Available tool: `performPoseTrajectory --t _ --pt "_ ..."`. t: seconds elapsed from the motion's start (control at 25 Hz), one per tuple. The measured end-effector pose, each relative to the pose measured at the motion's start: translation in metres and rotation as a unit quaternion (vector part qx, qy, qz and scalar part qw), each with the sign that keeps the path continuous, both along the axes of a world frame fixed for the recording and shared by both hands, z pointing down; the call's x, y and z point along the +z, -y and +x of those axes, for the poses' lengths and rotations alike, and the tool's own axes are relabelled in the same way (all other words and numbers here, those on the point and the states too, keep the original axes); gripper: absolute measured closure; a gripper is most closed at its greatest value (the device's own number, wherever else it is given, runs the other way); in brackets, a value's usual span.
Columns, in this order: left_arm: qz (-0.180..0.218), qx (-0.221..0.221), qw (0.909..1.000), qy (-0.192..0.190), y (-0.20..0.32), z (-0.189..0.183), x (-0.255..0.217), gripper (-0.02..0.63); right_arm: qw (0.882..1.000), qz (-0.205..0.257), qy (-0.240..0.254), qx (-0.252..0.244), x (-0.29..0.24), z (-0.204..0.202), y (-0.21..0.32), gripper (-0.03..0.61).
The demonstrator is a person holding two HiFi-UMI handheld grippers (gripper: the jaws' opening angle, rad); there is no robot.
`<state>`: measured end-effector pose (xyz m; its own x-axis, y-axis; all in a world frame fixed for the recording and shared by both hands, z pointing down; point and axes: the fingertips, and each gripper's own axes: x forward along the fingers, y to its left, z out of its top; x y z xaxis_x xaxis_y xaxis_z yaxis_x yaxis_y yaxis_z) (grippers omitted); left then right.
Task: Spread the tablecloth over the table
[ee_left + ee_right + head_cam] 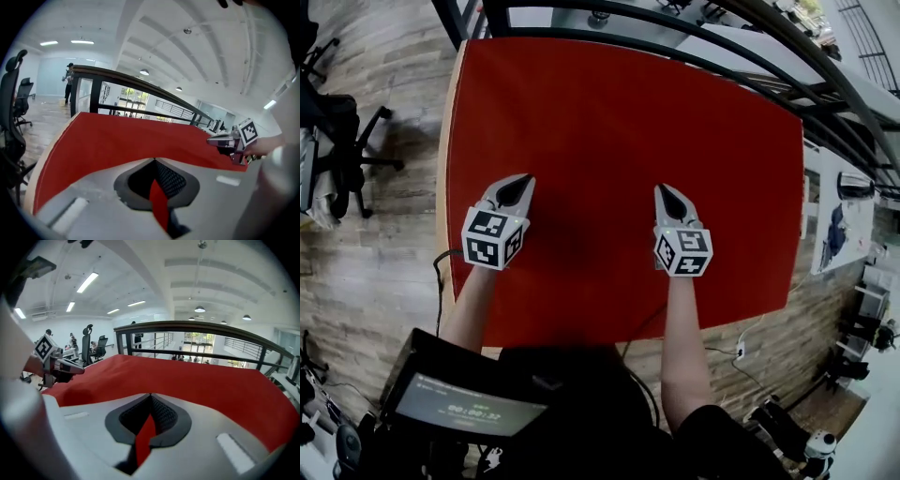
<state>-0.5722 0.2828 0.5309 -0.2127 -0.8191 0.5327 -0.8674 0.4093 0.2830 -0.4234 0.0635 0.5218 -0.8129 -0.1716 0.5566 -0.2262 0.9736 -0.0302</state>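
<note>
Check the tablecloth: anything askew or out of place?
The tablecloth sits slightly off: a bare strip of table shows along its left edge in the head view. No tears or spills are visible.

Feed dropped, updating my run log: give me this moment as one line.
left gripper: shut on tablecloth | right gripper: shut on tablecloth | table: covered, left wooden edge bare

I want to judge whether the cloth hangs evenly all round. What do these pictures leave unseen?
- Near overhang of the tablecloth: head view, the person's body covers it.
- Far overhang: head view, it drops out of sight beside the railing.
- Which part of the cloth the left gripper and right gripper pinch: their own bodies cover it in every view.
</note>
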Motion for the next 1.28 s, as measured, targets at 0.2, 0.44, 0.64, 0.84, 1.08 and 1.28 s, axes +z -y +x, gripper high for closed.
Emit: performPoseTrajectory --t 0.2,0.44,0.64,0.84,1.08,1.28 --pt "-0.013 -0.022 0.9997 -0.002 -0.002 0.042 0.004 0.607 0.998 0.017 -0.037 0.057 0.011 0.11 0.064 0.569" --pt "-0.056 -0.051 0.9969 0.02 0.008 0.074 0.018 0.607 0.992 0.032 -0.057 0.109 0.032 0.194 0.15 0.569" --pt "-0.126 -0.134 0.982 0.044 0.0 0.095 0.051 0.607 0.982 0.067 -0.088 0.153 0.062 0.244 0.218 0.569" --pt "-0.169 -0.197 0.9641 0.057 -0.018 0.086 0.066 0.607 0.977 0.07 -0.108 0.172 0.081 0.256 0.243 0.569" --pt "-0.175 -0.219 0.9584 0.055 -0.012 0.076 0.067 0.606 0.979 0.048 -0.108 0.168 0.08 0.246 0.255 0.569" --pt "-0.17 -0.214 0.9608 0.046 -0.01 0.05 0.065 0.606 0.98 0.027 -0.106 0.163 0.079 0.224 0.256 0.569"
